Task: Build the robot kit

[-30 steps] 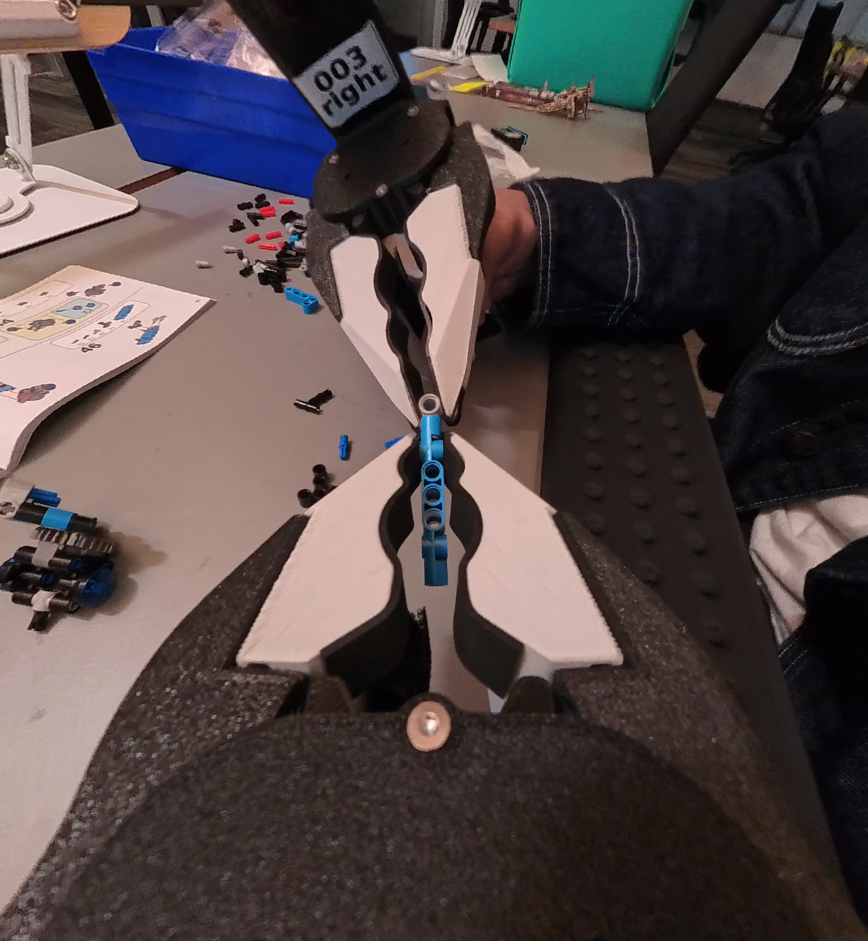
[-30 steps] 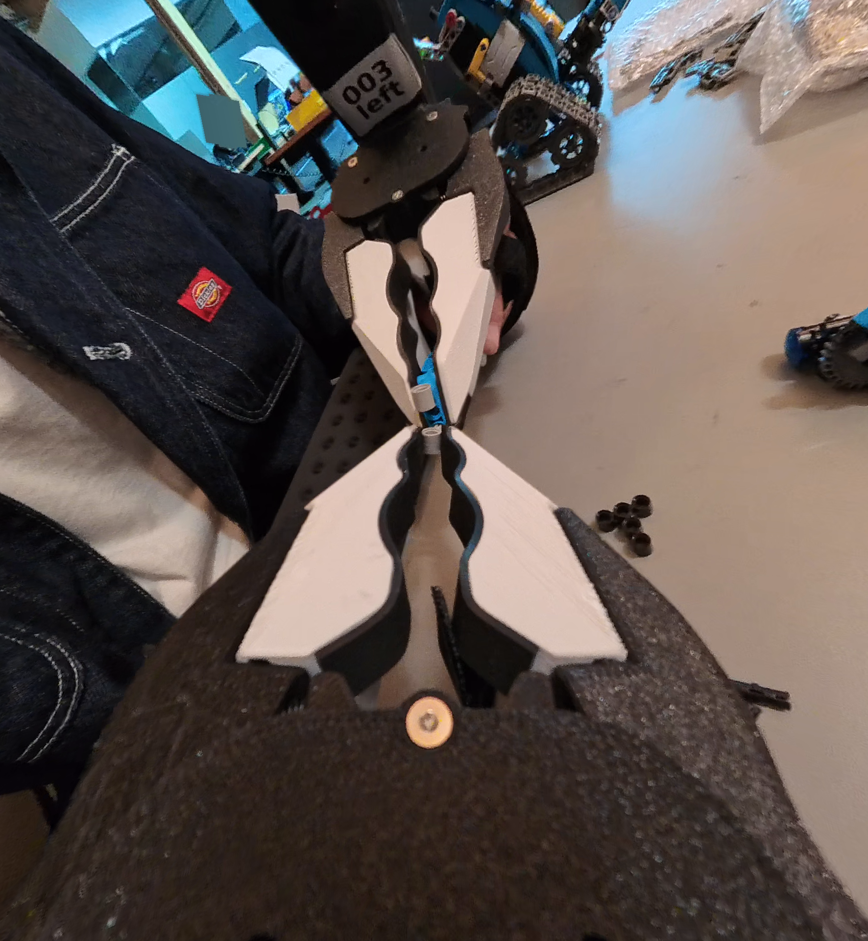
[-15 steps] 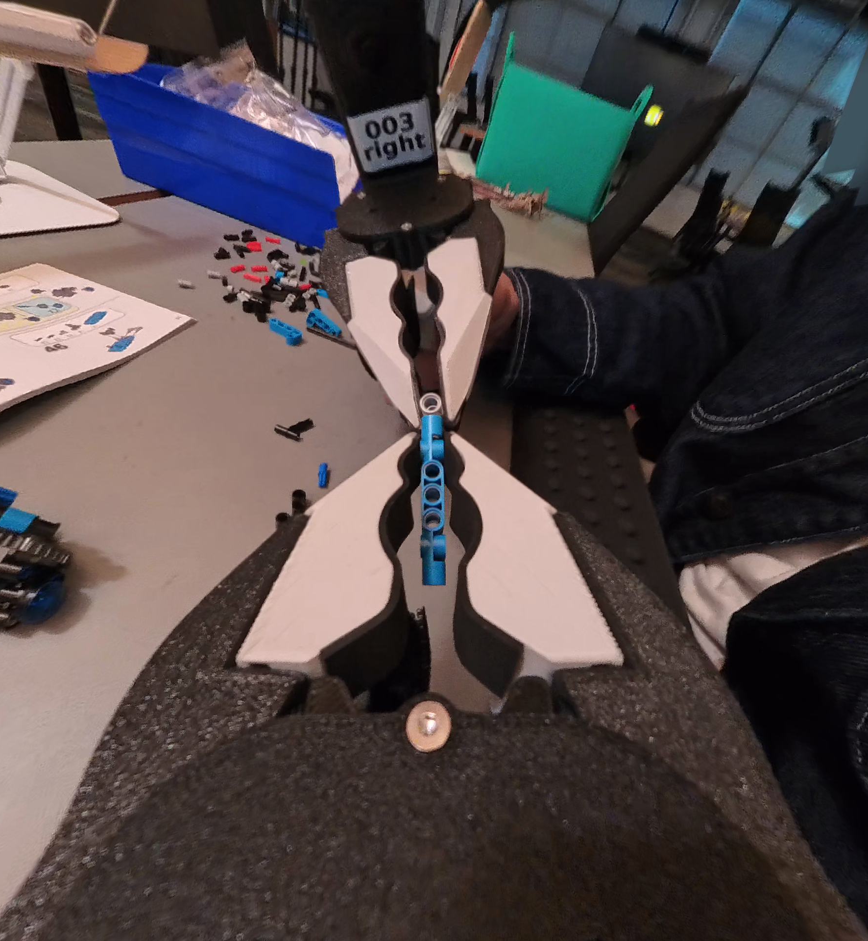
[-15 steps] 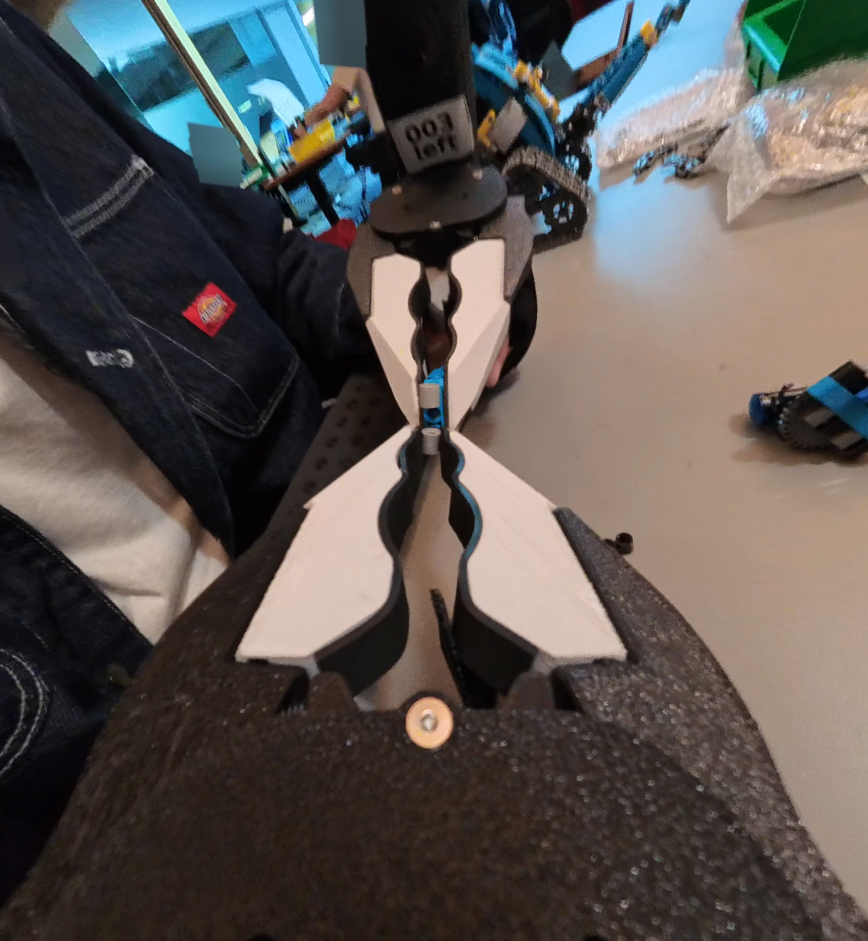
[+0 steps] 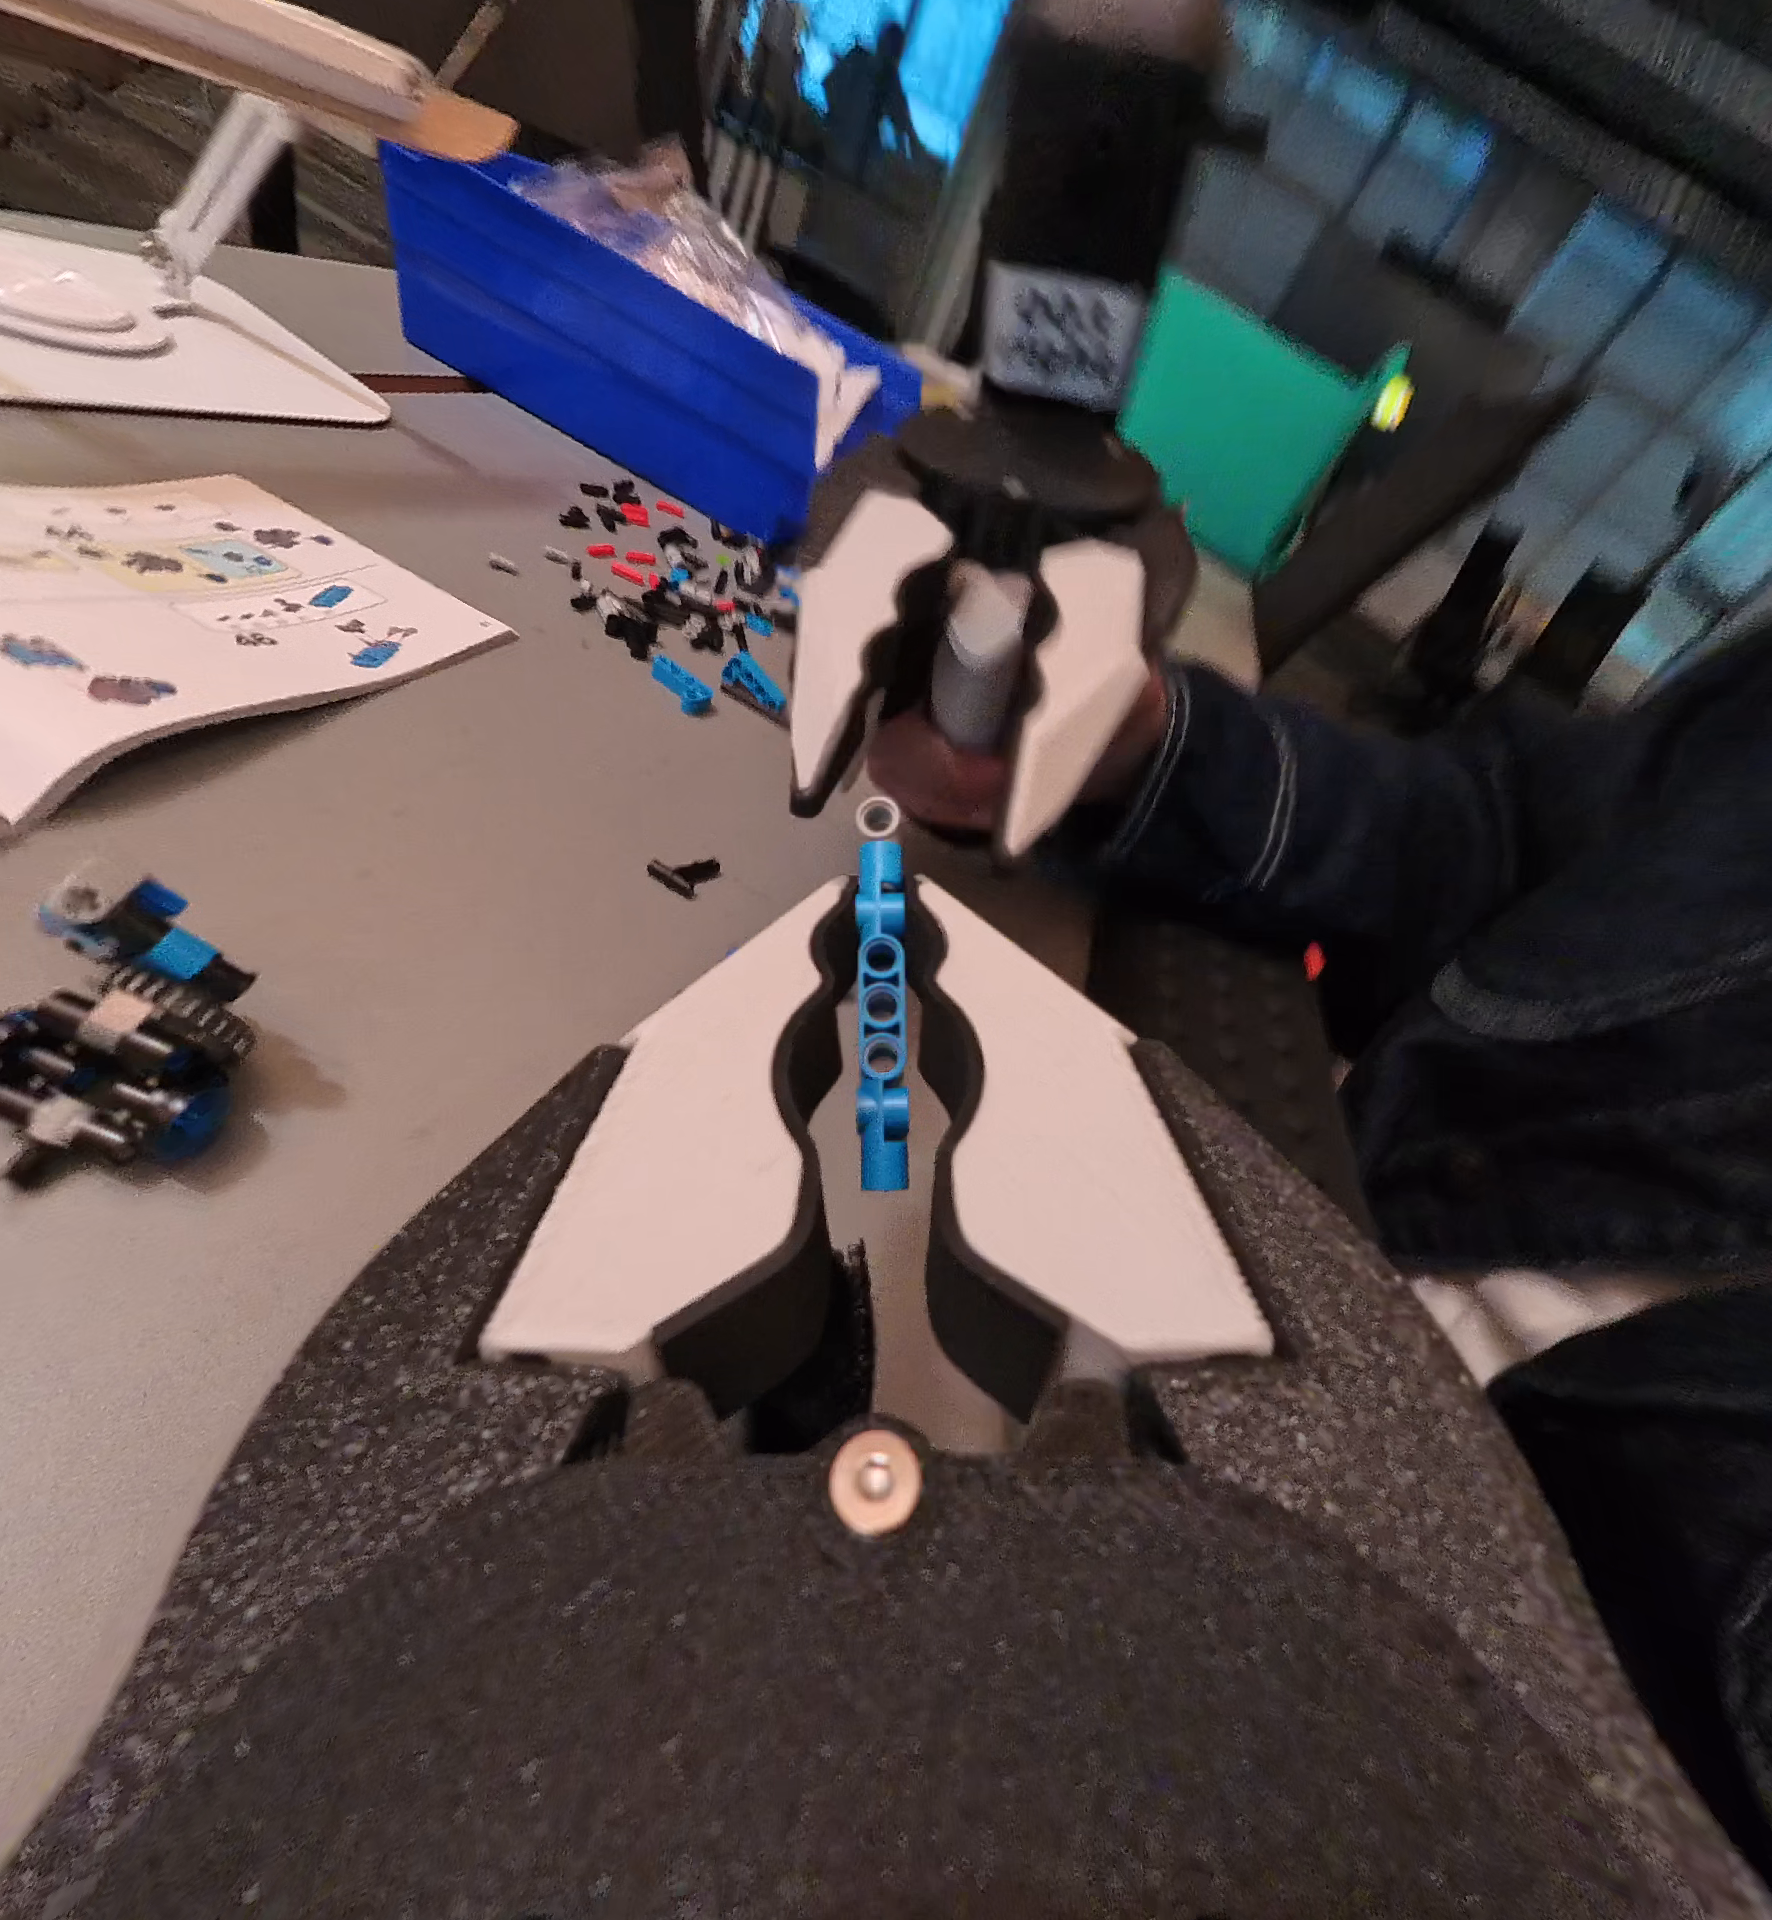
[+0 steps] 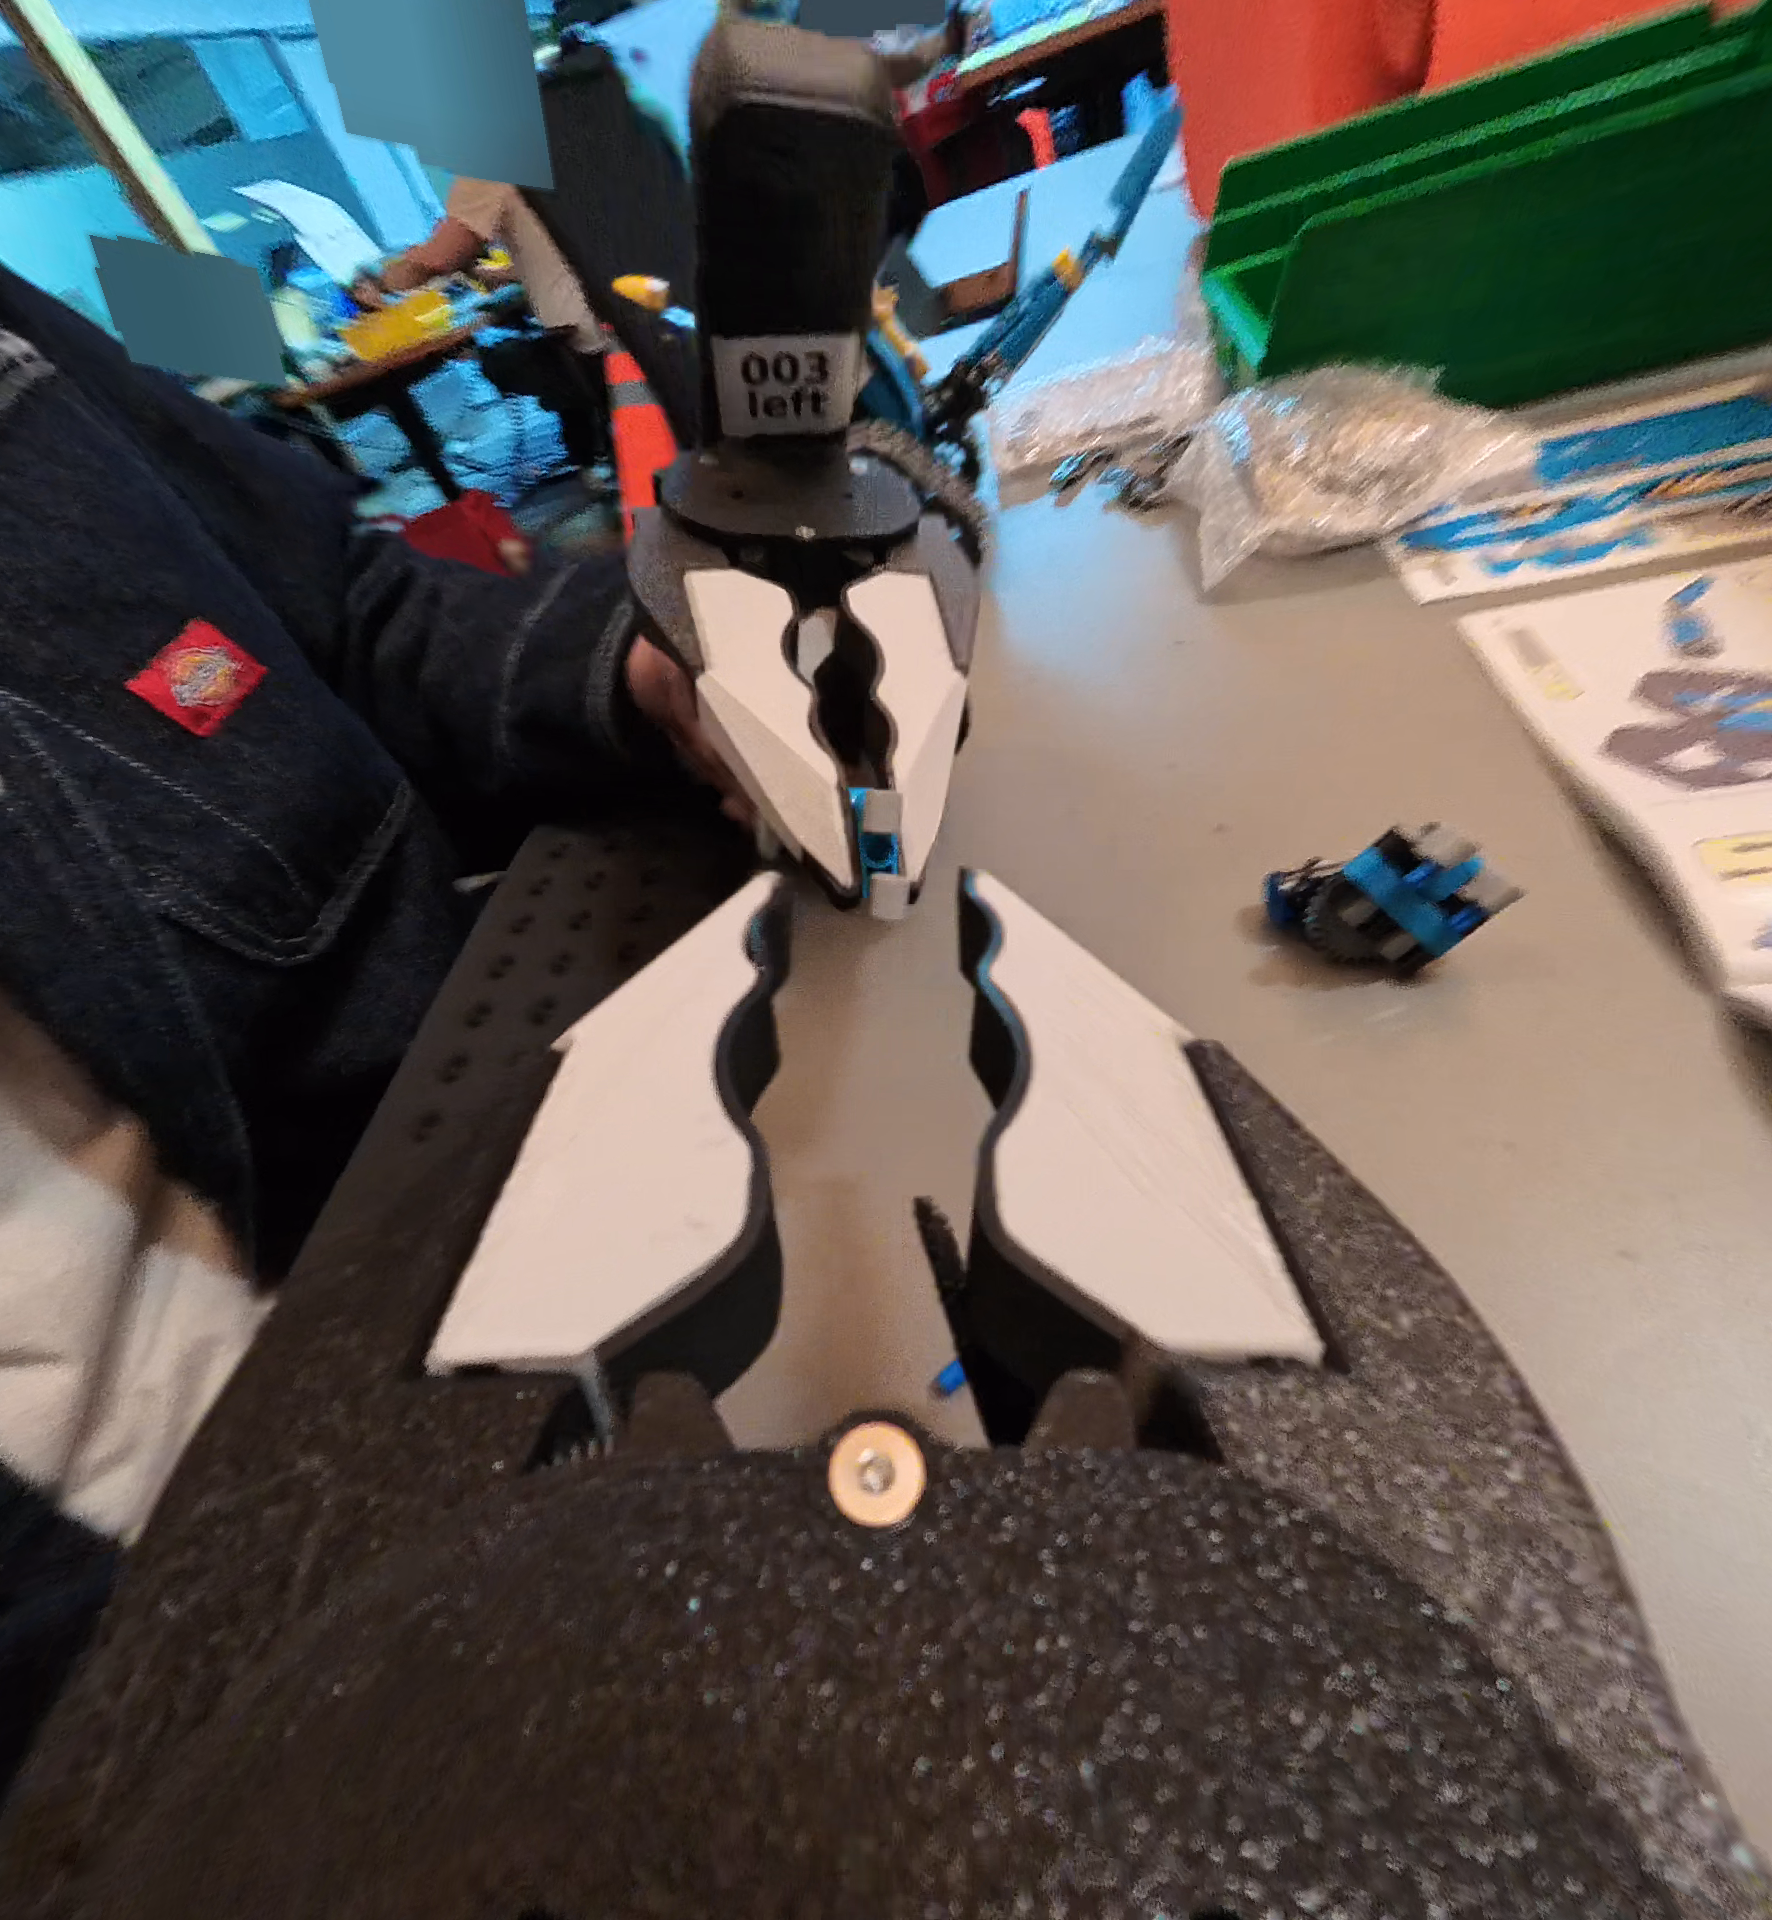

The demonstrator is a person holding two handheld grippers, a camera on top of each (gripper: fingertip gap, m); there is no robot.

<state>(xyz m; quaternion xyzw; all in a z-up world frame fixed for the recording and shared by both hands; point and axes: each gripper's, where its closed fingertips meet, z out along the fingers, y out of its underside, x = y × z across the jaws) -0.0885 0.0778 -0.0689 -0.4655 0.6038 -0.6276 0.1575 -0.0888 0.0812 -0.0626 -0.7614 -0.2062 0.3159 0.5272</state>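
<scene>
My left gripper is shut on a blue beam with holes, which runs back between the fingers. A small grey tube piece sits at the beam's far tip. My right gripper faces it with its jaws apart, one fingertip on each side of the grey piece and neither touching it. In the right wrist view my right gripper is open and empty. The left gripper is just beyond its tips, pinching the blue beam with the grey piece on its end.
On the grey table are a blue-and-black assembly, an open booklet, a pile of small parts, a loose black pin and a blue bin. A black studded mat lies along the person's side. Left and right tips are no more than a few centimetres apart.
My right gripper has opened and let go of the grey piece, which stays on the beam's tip. My left gripper stays shut on the blue beam. Both views have swung upward.
</scene>
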